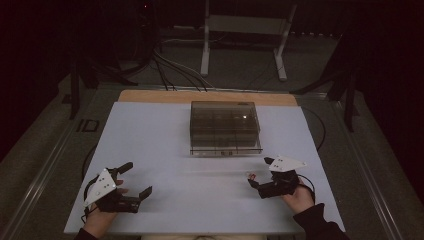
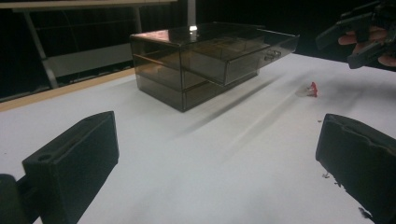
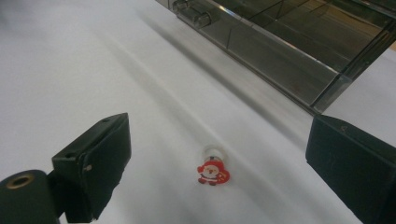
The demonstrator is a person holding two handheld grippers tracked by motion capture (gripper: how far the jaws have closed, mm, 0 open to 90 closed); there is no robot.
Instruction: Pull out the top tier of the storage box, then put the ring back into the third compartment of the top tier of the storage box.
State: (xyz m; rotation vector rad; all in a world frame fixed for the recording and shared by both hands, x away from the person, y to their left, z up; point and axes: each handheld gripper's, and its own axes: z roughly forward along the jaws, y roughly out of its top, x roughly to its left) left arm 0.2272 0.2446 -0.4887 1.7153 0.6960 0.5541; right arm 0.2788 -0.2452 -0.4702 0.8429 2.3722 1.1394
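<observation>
A white table sheet fills a dark room. The right gripper stands open-jawed over a small red Santa charm, untouched. The left gripper gapes empty

The high view looks forward and down on the whole table from the near side. The left gripper view sits low at the near left, facing far and right toward the drawer box. The right gripper view looks steeply down, close above the Santa charm; all three share box and charm.
</observation>
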